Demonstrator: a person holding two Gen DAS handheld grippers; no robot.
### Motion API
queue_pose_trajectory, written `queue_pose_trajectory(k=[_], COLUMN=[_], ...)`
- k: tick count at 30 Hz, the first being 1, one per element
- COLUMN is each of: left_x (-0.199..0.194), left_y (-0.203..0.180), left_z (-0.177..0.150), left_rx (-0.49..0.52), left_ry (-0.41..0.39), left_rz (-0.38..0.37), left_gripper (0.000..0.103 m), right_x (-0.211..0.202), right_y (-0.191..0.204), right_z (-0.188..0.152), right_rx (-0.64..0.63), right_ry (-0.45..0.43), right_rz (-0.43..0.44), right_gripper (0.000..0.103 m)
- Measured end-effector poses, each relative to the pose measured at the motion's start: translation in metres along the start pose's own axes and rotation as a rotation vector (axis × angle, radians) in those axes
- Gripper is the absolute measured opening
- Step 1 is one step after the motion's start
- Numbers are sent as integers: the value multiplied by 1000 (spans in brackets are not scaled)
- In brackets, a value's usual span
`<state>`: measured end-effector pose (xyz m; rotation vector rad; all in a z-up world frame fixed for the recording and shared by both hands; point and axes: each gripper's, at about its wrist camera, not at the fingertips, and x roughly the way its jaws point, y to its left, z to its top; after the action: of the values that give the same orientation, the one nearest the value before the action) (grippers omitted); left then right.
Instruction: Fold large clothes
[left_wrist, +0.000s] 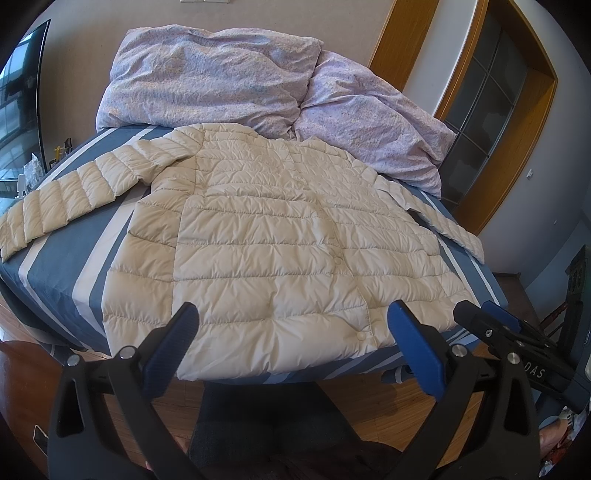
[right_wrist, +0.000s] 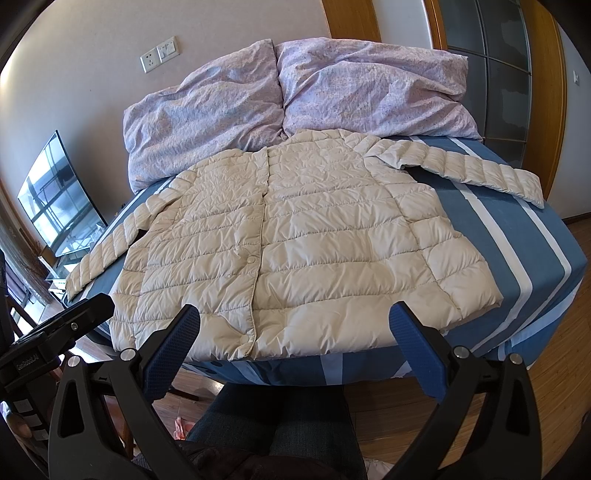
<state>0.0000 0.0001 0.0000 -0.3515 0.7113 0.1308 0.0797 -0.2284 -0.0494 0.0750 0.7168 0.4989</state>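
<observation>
Both the left claw (left_wrist: 291, 325) and right claw (right_wrist: 295, 325) gape wide, holding nothing, above the jacket (left_wrist: 280, 236) spread on the bed (left_wrist: 62, 269); its hem hides the mattress edge.

A cream quilted jacket (right_wrist: 295, 236) lies flat, front up, sleeves spread, on the blue striped bed (right_wrist: 524, 258). The right gripper (right_wrist: 295, 332) hangs over its hem, jaws wide apart, holding nothing

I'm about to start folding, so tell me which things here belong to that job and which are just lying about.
Part of the job:
cream puffer jacket, spread flat, sleeves out
striped bed under it
left gripper, open
right gripper, open

Lying about:
lilac pillows at the jacket's collar
television
</observation>
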Motion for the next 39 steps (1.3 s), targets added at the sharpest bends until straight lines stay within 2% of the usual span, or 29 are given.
queue_pose_trajectory(k=[31, 39], left_x=[1, 19], left_y=[1, 4], left_z=[0, 7], left_rx=[-3, -4], left_ry=[8, 27], left_rz=[1, 14], left_gripper=[101, 101], right_x=[5, 16], right_y=[-6, -10], right_z=[1, 7], right_rx=[2, 11], right_ry=[6, 17], right_rz=[-1, -19], right_gripper=[102, 102])
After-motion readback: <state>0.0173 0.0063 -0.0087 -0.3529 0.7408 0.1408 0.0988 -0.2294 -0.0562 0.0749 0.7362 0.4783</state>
